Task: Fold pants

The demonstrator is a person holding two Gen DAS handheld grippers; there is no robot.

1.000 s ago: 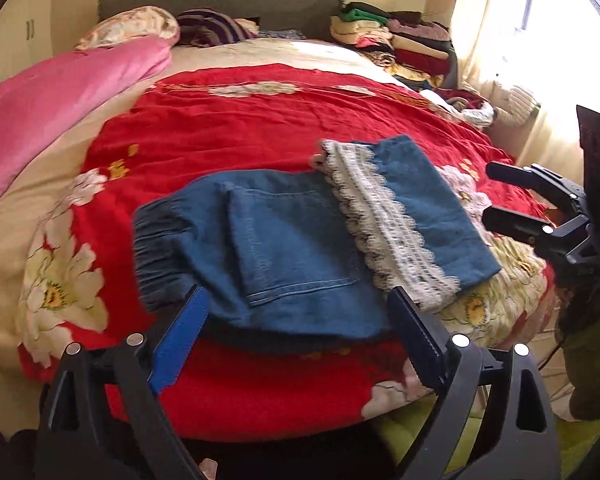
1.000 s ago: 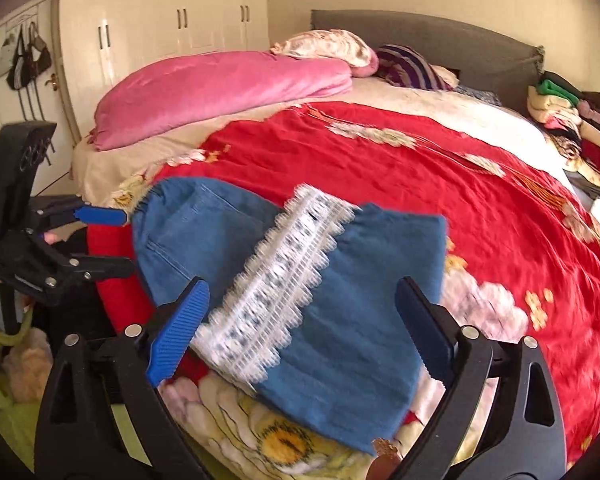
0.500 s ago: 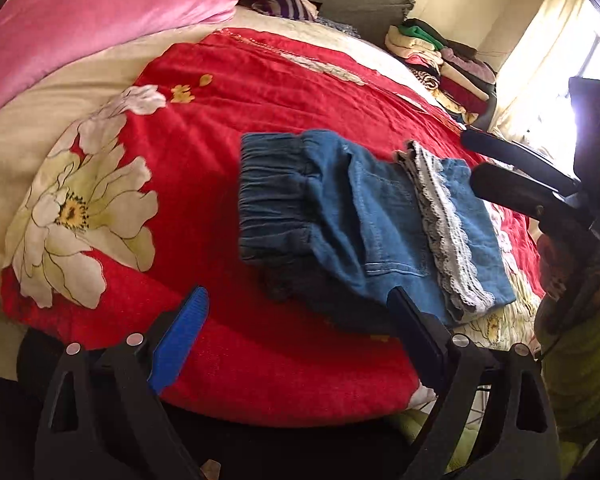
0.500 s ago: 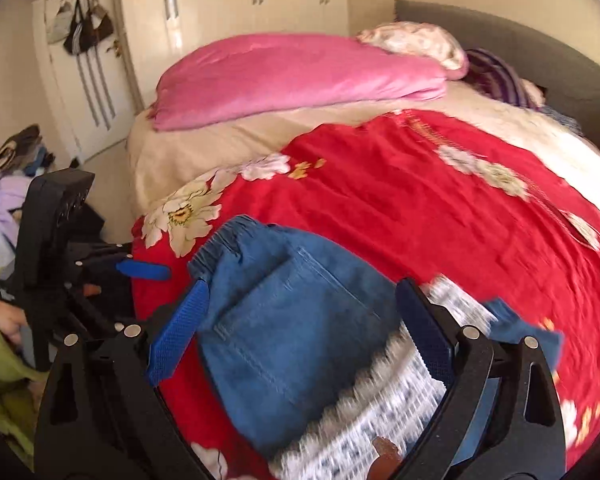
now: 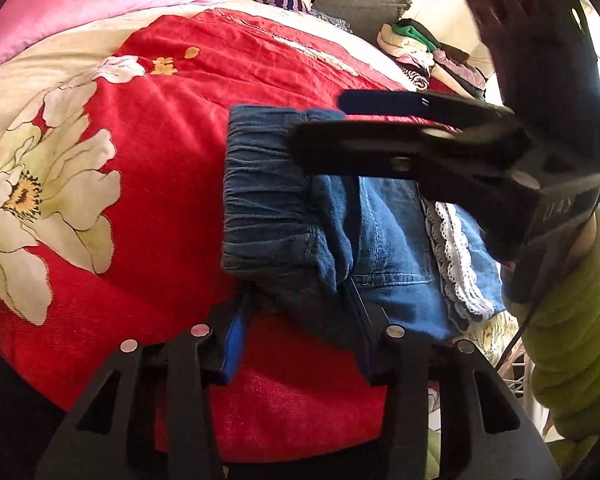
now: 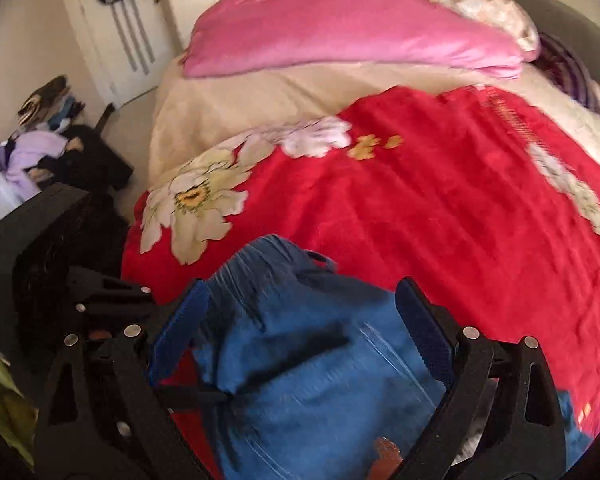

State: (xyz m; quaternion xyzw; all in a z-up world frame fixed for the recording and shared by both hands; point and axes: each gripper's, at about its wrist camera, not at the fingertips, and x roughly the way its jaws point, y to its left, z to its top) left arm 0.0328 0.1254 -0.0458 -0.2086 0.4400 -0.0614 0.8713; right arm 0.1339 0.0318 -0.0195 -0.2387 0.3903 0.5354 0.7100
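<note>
Left gripper [image 5: 296, 316] pinching folded pants [image 5: 340, 216] at near edge, right gripper [image 6: 304, 344] spread wide just above

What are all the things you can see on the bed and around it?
denim pants: one, blue with white lace trim, folded at the near bed edge
blanket: one, red with white flowers, under the pants
pink duvet: one, far side of the bed
clothes stack: one, mixed colours, by the headboard
clothes pile: one, lilac and dark, on the floor
left hand-held gripper: black, closing on the pants' near edge
right hand-held gripper: black, open above the pants
</note>
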